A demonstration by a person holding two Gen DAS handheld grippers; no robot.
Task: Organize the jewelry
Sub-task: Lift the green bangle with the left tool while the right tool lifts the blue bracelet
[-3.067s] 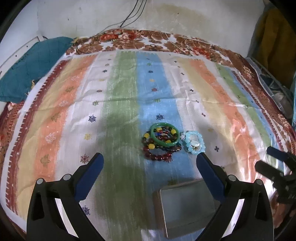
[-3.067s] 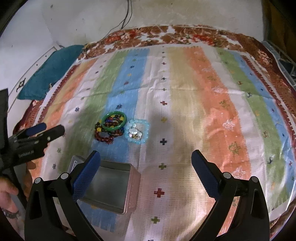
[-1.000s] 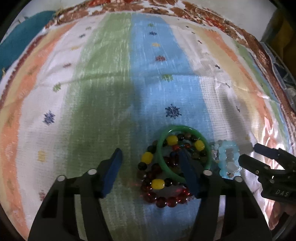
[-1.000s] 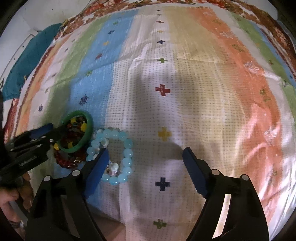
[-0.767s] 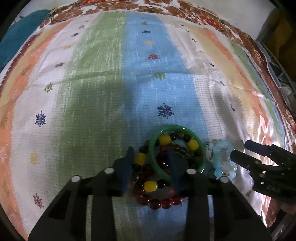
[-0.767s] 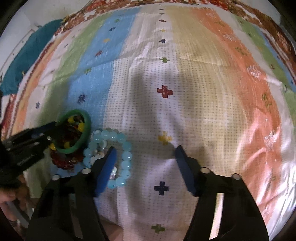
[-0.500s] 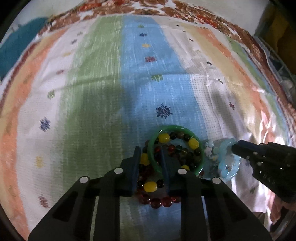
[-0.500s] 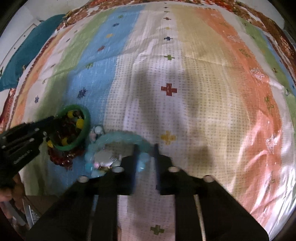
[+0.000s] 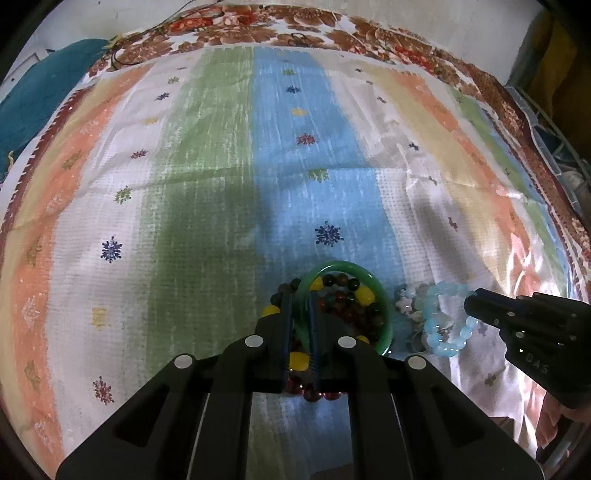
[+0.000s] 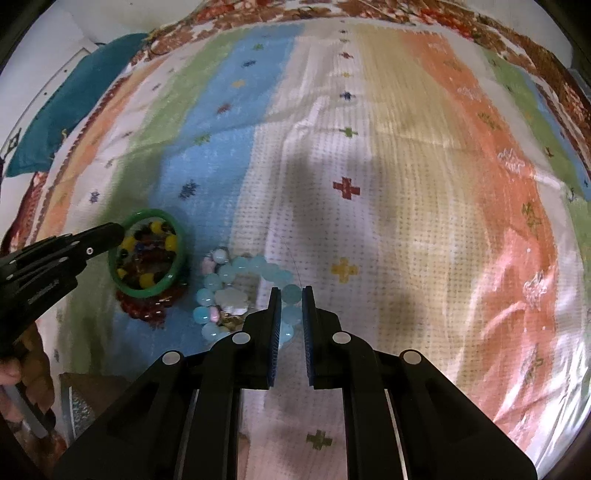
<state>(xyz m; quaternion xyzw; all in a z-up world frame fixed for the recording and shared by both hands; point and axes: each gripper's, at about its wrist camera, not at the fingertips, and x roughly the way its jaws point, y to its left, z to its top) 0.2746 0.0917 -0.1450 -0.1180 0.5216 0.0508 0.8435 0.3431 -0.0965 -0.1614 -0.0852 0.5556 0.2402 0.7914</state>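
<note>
A green bangle (image 9: pixel 380 295) lies on a pile of dark, yellow and red bead bracelets (image 9: pixel 354 299) on the striped cloth. My left gripper (image 9: pixel 299 299) is shut on the bangle's left rim. A pale blue bead bracelet (image 10: pixel 236 269) lies to the right of the pile, with small charms (image 10: pixel 232 301) inside it. My right gripper (image 10: pixel 291 291) is shut on a bead at the pale blue bracelet's right side. The bangle (image 10: pixel 147 291), the left gripper (image 10: pixel 110 232) and the red beads (image 10: pixel 147 308) also show in the right wrist view, and the right gripper (image 9: pixel 471 299) and pale blue bracelet (image 9: pixel 443 332) in the left wrist view.
The striped cloth (image 9: pixel 207 177) covers the whole surface, with a floral border (image 9: pixel 295 33) at the far edge. A teal cushion (image 10: pixel 70 110) lies at the far left. A corner of a metal tin (image 10: pixel 77 402) shows at the near left in the right wrist view.
Both grippers dropped onto the jewelry and closed: the left on the green bangle's rim, the right on the pale blue bracelet. The pale blue bracelet has shifted slightly.
</note>
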